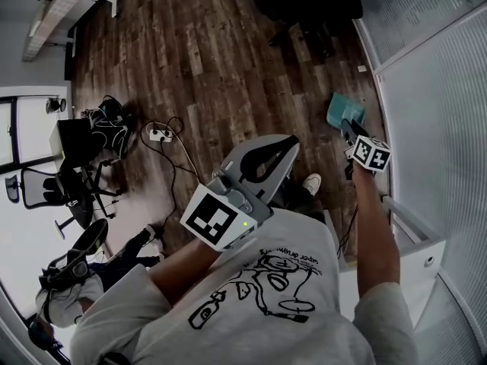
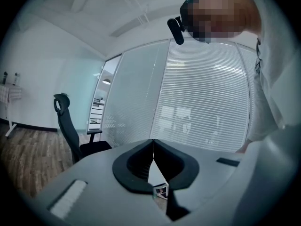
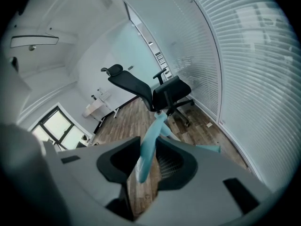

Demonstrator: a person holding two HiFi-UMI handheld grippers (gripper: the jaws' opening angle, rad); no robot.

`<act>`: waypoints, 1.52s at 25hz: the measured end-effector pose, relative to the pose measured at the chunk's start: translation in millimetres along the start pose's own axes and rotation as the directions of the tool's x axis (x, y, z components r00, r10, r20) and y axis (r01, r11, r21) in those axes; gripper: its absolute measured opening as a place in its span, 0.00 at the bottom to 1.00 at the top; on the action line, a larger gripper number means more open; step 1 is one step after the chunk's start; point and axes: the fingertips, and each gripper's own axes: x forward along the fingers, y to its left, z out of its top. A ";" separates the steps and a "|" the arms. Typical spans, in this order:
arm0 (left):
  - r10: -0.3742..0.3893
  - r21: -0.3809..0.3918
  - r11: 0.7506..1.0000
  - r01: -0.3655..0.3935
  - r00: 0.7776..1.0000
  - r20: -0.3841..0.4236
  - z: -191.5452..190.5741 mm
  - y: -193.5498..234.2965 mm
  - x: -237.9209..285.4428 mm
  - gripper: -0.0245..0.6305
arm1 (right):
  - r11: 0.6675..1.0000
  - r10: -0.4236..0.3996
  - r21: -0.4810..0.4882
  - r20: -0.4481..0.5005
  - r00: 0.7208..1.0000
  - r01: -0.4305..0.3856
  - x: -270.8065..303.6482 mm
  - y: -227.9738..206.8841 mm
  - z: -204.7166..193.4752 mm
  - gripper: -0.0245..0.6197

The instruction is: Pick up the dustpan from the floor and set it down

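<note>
We count two claws and one dustpan.

1. The left claw [image 2: 153, 145] is raised in front of the person's chest. Its jaws meet at the tips and nothing is between them.
2. The right claw [image 3: 149, 146] is held out at the person's right side, angled downward. Its jaws are clamped on the pale blue handle [image 3: 146, 157] of the dustpan [image 1: 344, 111]. The handle passes between the jaws, and the pan end projects beyond them.
3. In the head view, the dustpan sits just ahead of the right claw, over the wooden floor [image 1: 228, 52] and close beside the blind-covered glass wall [image 1: 441, 82].

Surroundings:

- One shoe [image 1: 312, 182] shows on the floor below the claws.
- One power strip [image 1: 160, 134] with trailing cable lies further out to the left, well apart from the dustpan.
- One office chair [image 3: 155, 94] stands beyond the dustpan in the line of the right claw, near the glass wall.
- The left gripper view also shows one black chair, to the left of its claw. We cannot tell whether it is the same chair.
</note>
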 end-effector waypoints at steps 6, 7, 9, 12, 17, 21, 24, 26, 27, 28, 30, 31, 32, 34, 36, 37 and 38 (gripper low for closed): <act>-0.021 0.020 1.000 0.021 1.000 0.022 6.4 -11.1 0.6 0.04 | 1.000 0.010 -0.028 0.016 1.000 -0.009 -25.0 10.8 2.9 0.19; -0.025 0.026 0.999 0.024 0.999 0.025 7.3 -11.9 1.6 0.04 | 0.999 0.012 -0.031 0.019 1.000 -0.011 -28.0 12.3 4.9 0.19; -0.030 0.037 0.999 0.029 0.999 0.031 8.2 -14.5 3.9 0.04 | 0.999 0.020 -0.040 0.025 0.999 -0.019 -34.7 15.9 8.4 0.19; -0.035 0.046 0.998 0.033 0.998 0.042 9.9 -17.6 5.9 0.04 | 0.998 0.040 -0.060 0.037 0.999 -0.038 -45.7 25.5 16.6 0.19; -0.040 0.042 0.998 0.038 0.998 0.048 12.3 -22.6 2.4 0.04 | 0.995 0.067 -0.078 0.053 0.996 -0.063 -71.1 47.5 29.4 0.19; -0.037 0.040 0.999 0.035 0.998 0.056 18.8 -23.8 0.8 0.04 | 0.993 0.085 -0.092 0.059 0.995 -0.079 -93.8 67.3 38.2 0.19; -0.041 0.043 0.998 0.038 0.997 0.060 22.9 -26.3 3.7 0.04 | 0.991 0.094 -0.100 0.070 0.993 -0.087 -112.1 79.8 47.6 0.19; -0.046 0.049 0.998 0.043 0.997 0.061 24.0 -28.6 7.9 0.04 | 0.990 0.103 -0.104 0.081 0.991 -0.095 -123.6 86.7 54.7 0.19; -0.049 0.052 0.998 0.045 0.997 0.063 24.9 -29.6 9.2 0.04 | 0.989 0.109 -0.107 0.088 0.990 -0.099 -129.7 90.9 58.6 0.19; -0.051 0.054 0.997 0.047 0.997 0.066 26.2 -30.3 9.7 0.04 | 0.989 0.113 -0.110 0.094 0.989 -0.103 -136.1 96.0 62.4 0.19; -0.053 0.058 0.997 0.049 0.996 0.069 28.7 -31.1 9.2 0.04 | 0.987 0.118 -0.117 0.105 0.987 -0.106 -149.8 107.1 69.3 0.19; -0.054 0.059 0.997 0.050 0.996 0.071 29.7 -31.5 8.7 0.04 | 0.987 0.119 -0.119 0.111 0.987 -0.106 -157.1 112.5 72.4 0.19; -0.055 0.061 0.997 0.050 0.996 0.072 30.6 -31.9 8.3 0.04 | 0.987 0.121 -0.122 0.118 0.986 -0.106 -164.7 117.7 75.5 0.19; -0.057 0.064 0.997 0.052 0.995 0.076 32.7 -33.4 7.4 0.04 | 0.986 0.122 -0.129 0.134 0.983 -0.105 -180.8 127.8 82.4 0.19; -0.058 0.067 0.996 0.053 0.995 0.082 35.1 -35.0 6.2 0.04 | 0.984 0.128 -0.140 0.152 0.980 -0.107 -197.5 138.6 90.5 0.19; -0.058 0.068 0.996 0.053 0.995 0.084 36.3 -35.7 5.4 0.04 | 0.983 0.132 -0.145 0.162 0.978 -0.109 -205.7 144.2 94.8 0.19; -0.059 0.070 0.996 0.053 0.995 0.085 37.2 -36.2 4.7 0.04 | 0.983 0.137 -0.148 0.172 0.976 -0.112 -213.6 149.6 99.2 0.19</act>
